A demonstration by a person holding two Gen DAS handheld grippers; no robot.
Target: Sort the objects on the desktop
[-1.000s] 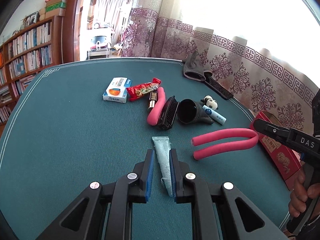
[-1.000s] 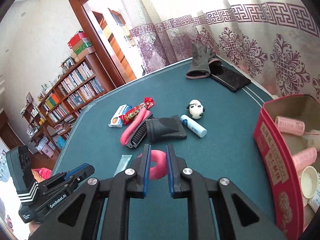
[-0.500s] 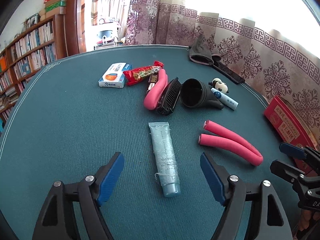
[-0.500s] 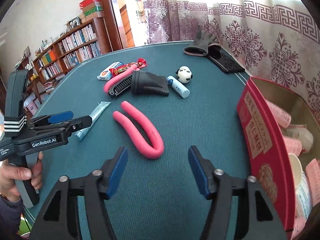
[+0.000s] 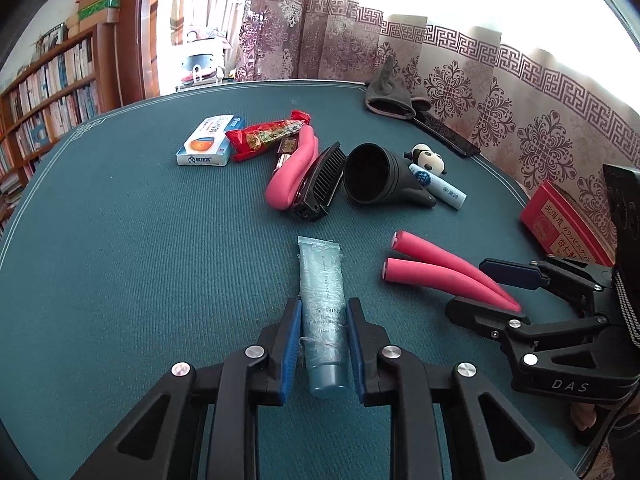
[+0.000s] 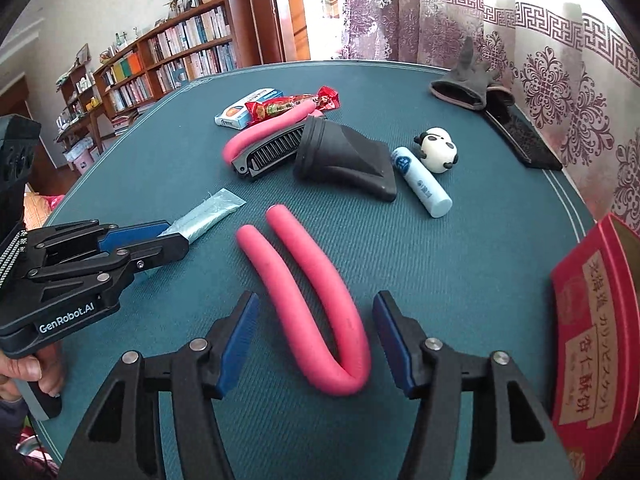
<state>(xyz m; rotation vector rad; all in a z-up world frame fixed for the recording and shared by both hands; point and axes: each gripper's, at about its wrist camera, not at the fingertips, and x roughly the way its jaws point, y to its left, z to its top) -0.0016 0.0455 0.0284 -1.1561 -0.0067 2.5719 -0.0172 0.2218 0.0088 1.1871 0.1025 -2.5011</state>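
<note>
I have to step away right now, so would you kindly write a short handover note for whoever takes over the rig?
Left gripper: jaws closing around the pale blue tube, which lies flat on the green table; not lifted.
Right gripper: jaws closing astride the bent pink foam roller, pads not yet touching it.
Red box stands at the right table edge.
Unsorted at the far end: second pink roller, comb, black nozzle, panda figure, white stick, snack packet, small carton, glove.
Left: finish both grasps, then sort everything.
</note>
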